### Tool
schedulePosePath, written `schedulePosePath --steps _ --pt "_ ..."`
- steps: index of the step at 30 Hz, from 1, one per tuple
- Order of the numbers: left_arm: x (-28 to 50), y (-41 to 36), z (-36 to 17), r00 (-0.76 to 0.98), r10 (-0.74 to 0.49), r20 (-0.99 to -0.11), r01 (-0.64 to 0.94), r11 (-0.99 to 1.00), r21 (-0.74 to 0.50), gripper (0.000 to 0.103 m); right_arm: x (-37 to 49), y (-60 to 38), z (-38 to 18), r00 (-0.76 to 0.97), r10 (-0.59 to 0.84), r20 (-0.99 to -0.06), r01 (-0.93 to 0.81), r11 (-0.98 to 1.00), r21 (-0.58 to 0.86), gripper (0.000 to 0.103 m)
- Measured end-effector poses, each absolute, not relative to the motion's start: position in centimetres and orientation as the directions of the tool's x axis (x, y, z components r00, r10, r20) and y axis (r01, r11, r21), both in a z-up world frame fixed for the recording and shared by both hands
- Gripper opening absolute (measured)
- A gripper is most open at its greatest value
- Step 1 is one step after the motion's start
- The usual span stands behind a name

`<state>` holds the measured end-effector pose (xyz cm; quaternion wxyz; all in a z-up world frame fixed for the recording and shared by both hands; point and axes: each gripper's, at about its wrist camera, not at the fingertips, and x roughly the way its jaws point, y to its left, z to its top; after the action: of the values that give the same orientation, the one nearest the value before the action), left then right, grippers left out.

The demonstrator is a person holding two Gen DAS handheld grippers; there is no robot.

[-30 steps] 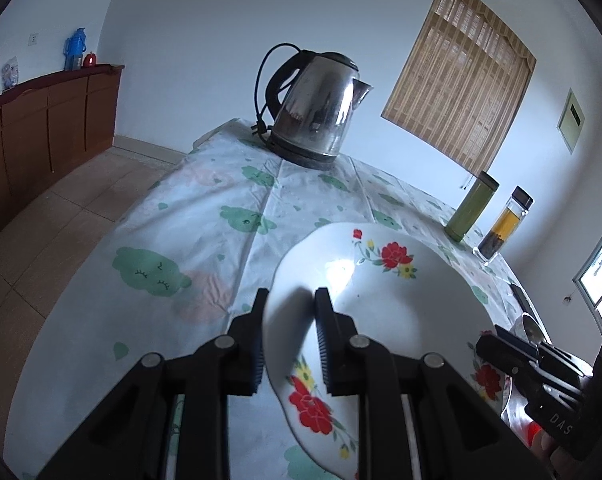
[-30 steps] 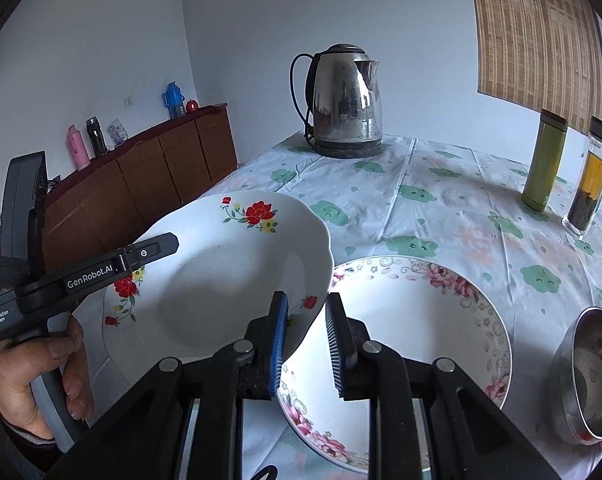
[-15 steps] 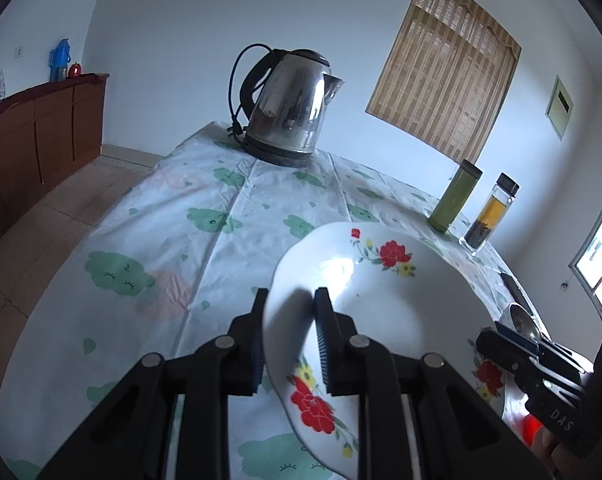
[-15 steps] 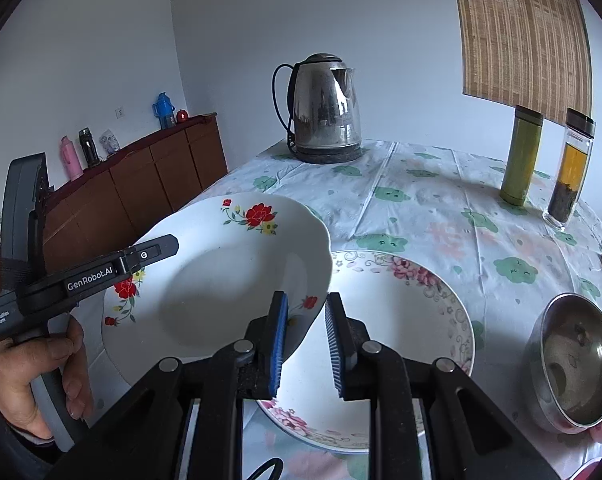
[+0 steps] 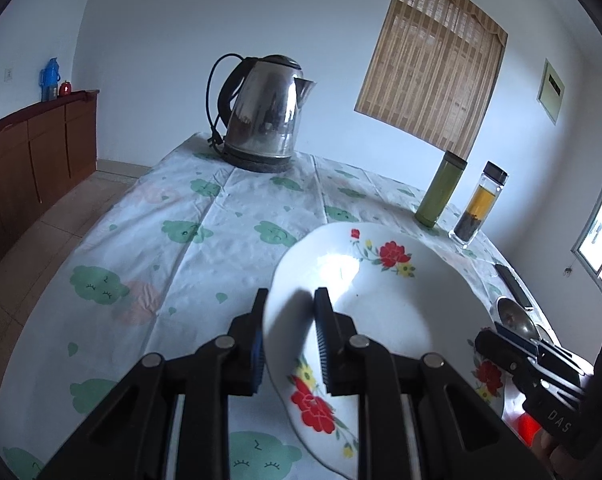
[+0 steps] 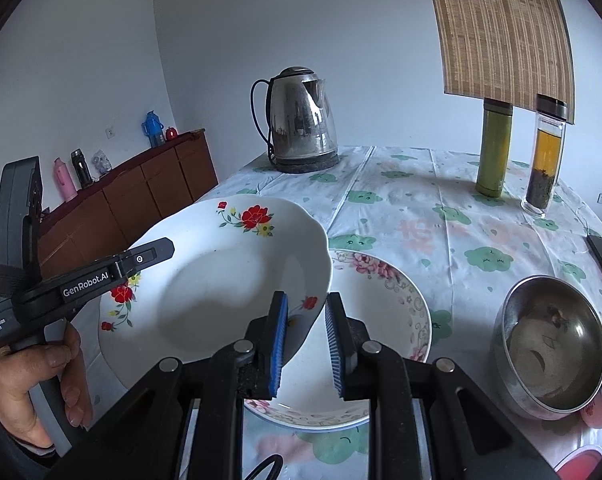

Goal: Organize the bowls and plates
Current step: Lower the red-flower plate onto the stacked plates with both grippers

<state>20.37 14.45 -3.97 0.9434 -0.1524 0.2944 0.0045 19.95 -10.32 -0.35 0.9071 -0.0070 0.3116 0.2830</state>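
Both grippers (image 5: 288,336) (image 6: 305,340) pinch the red-flowered plate (image 6: 221,280) (its underside hidden), seemingly lifted.

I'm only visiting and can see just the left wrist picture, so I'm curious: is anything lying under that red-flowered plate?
Observer: Yes. The right wrist view shows a pink-flowered plate lying on the table, partly under the lifted red-flowered plate.
Visitor: Is the left tool holding it alone?
Observer: No. The left gripper has one side of the rim, and the right wrist view shows the jaws of the right gripper closed on the opposite side.
Visitor: What is the shiny thing at my right edge?
Observer: A steel bowl, upright on the table, to the right of the pink-flowered plate and apart from it.
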Motion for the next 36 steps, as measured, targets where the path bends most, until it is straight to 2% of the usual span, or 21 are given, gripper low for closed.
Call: schedulePosePath --steps 19,36 --pt "22.7 10.5 -2.7 0.821 -0.097 -0.562 -0.05 0.969 -0.241 0.019 21.0 -13.8 -0.2 0.697 0.452 -0.557 -0.435 0.884 0.172 0.021" --pt "24.5 9.1 -3.6 0.81 -0.124 -0.574 -0.029 0.968 -0.251 0.02 21.6 -14.7 -0.6 0.73 0.384 -0.565 -0.371 0.917 0.145 0.021"
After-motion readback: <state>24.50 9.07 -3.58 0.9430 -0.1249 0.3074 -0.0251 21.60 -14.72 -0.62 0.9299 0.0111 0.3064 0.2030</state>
